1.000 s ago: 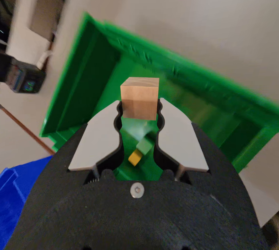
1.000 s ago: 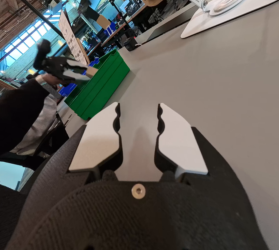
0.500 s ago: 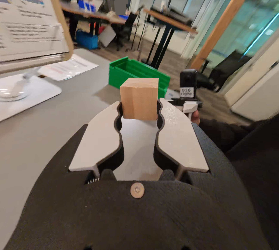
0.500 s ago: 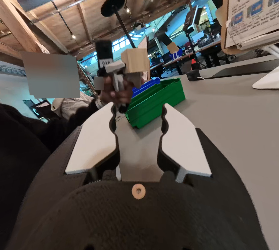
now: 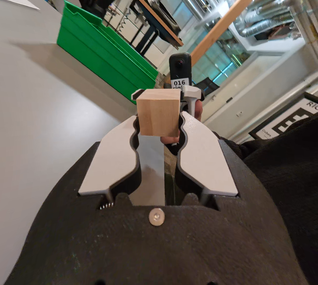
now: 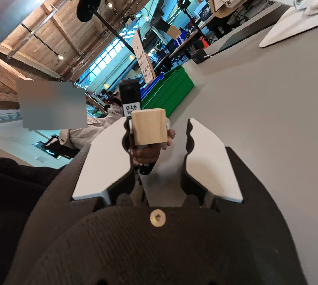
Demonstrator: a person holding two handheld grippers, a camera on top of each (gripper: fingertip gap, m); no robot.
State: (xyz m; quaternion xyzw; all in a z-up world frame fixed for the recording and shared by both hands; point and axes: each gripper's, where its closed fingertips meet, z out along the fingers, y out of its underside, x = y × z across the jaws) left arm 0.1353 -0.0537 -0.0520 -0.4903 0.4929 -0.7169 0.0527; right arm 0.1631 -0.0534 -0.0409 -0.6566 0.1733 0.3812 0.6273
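Observation:
My left gripper (image 5: 159,118) is shut on a plain wooden cube (image 5: 158,115) and holds it in the air above the grey table (image 5: 43,121). It faces my right gripper, whose black camera (image 5: 180,68) and grey finger (image 5: 191,91) show just behind the cube. In the right wrist view my right gripper (image 6: 158,121) is open and empty. The cube (image 6: 148,127) sits in the gap between its fingertips, close to the left finger (image 6: 110,147) and apart from the right one. I cannot tell whether it touches. The left gripper's camera (image 6: 130,94) and a hand (image 6: 149,154) show behind it.
A green bin (image 5: 103,56) stands on the table beyond the grippers and also shows in the right wrist view (image 6: 168,91), with a blue bin (image 6: 151,84) behind it. A white stand base (image 6: 292,25) and a small black device (image 6: 197,54) sit farther back. A dark sleeve (image 5: 284,173) fills the right.
My left gripper swung away from above the green bin, cube still held, and turned to face the right gripper. The two grippers closed in on each other. The right jaws opened wider.

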